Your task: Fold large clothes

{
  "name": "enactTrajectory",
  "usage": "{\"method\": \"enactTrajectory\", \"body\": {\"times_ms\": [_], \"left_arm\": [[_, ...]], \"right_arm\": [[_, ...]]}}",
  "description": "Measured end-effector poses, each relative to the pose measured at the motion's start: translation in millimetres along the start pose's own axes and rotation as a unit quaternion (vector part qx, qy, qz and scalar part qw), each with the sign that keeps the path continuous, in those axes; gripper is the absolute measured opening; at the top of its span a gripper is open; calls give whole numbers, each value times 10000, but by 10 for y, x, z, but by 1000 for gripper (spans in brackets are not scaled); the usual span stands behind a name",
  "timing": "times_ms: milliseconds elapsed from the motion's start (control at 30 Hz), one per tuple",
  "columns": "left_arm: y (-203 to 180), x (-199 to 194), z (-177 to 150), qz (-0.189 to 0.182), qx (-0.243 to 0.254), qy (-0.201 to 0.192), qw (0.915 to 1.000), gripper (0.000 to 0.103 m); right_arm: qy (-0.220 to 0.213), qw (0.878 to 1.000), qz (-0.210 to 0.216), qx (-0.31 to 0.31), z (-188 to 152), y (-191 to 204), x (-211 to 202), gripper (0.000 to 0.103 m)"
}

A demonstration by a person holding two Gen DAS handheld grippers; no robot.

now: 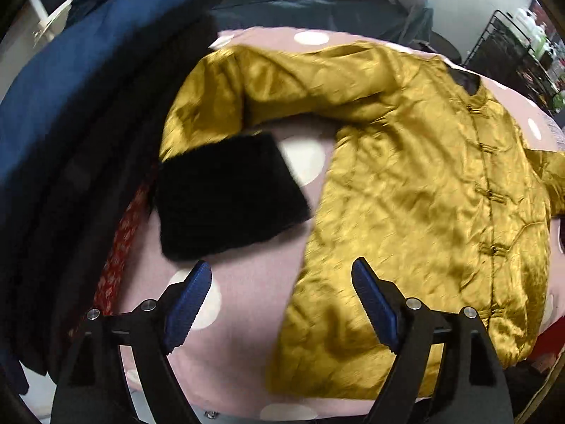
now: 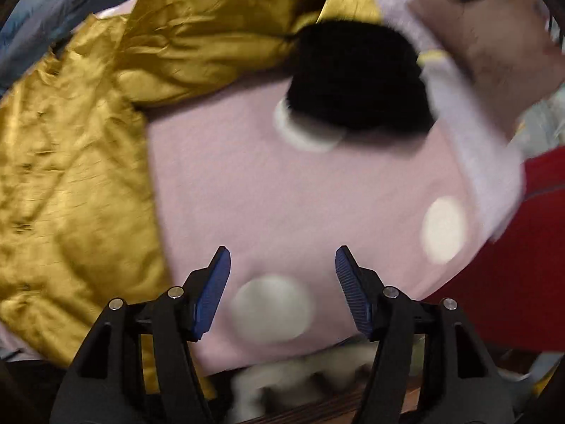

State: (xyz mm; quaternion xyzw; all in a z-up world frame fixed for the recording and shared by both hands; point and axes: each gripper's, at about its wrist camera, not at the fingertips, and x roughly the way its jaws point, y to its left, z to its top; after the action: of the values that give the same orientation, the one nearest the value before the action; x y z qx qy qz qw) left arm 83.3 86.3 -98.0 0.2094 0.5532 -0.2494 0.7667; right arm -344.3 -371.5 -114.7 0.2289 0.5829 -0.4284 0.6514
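The gold jacket [image 1: 416,183] lies spread on the dotted desk [image 2: 289,198]. Both grippers, left [image 1: 281,275] and right [image 2: 282,261], hang wide open, empty. Best to pinch each black cuff [image 1: 226,194] cleanly before folding sleeves inward.

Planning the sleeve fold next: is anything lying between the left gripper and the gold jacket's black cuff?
Nothing visible does. The left gripper hangs open above bare pink spotted cover, and the black cuff lies just beyond its fingertips.
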Motion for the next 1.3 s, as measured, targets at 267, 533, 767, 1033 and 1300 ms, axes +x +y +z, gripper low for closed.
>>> {"method": "enactTrajectory", "body": {"times_ms": [267,533,767,1033,1300], "left_arm": [[-1083,187,-120,-351,475,172,9981,80],[-1516,158,-96,-355,835,116,9958,80],[-1519,147,-58,-320,636,176,9973,83],[-1599,152,-113,-294,761,211,9964,84],[-1565,146,-111,-372,677,198,9968,85]], "right_arm": [[-689,9771,-1630,-1183,306,-100,312,62],[-914,9052,-3047,-2818,437,-7,755,72],[-1188,8883,-3209,-3063,847,-414,901,72],[-1200,9214,-2553,-2674,955,-102,657,23],[-1441,9872,629,-262,1485,-421,-410,15]]}}
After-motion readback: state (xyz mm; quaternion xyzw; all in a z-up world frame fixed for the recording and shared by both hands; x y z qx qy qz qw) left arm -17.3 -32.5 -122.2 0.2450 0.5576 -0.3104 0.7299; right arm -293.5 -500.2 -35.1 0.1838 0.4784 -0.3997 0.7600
